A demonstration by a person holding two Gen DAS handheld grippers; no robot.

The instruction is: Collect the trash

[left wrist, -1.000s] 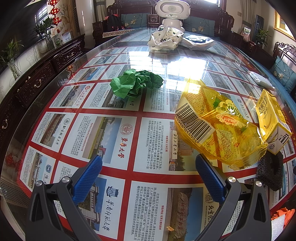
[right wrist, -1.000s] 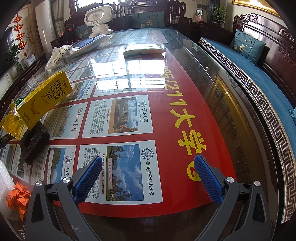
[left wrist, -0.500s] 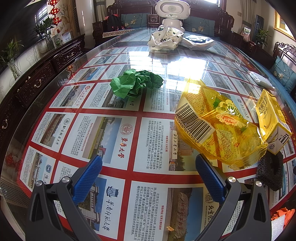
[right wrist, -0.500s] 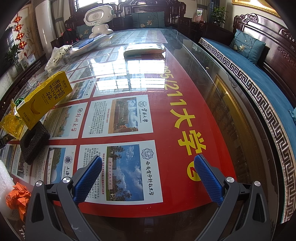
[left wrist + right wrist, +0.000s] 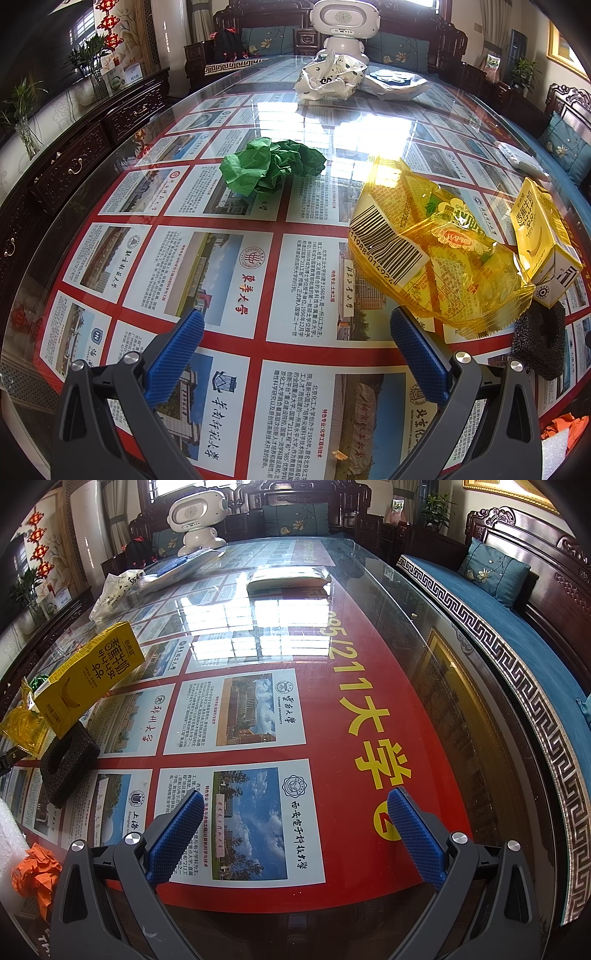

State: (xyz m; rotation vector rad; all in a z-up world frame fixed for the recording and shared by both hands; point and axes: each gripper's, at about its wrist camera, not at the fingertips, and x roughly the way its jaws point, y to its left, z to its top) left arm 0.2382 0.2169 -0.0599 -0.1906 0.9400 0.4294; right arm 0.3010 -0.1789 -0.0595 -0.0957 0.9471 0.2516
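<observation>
In the left wrist view a crumpled green paper (image 5: 271, 170) lies mid-table. A yellow plastic wrapper (image 5: 432, 251) lies right of it, beside a yellow carton (image 5: 543, 236) and a black foam piece (image 5: 539, 341). My left gripper (image 5: 295, 332) is open and empty, above the table just left of the wrapper. In the right wrist view the carton (image 5: 88, 679), black foam (image 5: 68, 766) and an orange paper wad (image 5: 35, 873) lie at the left. My right gripper (image 5: 295, 812) is open and empty over bare table.
The glass-topped table (image 5: 207, 266) covers printed posters. A white plastic bag (image 5: 328, 79) and a white robot (image 5: 343, 26) stand at the far end. A white flat packet (image 5: 288, 581) lies far ahead. A blue-cushioned bench (image 5: 498, 627) runs along the right edge.
</observation>
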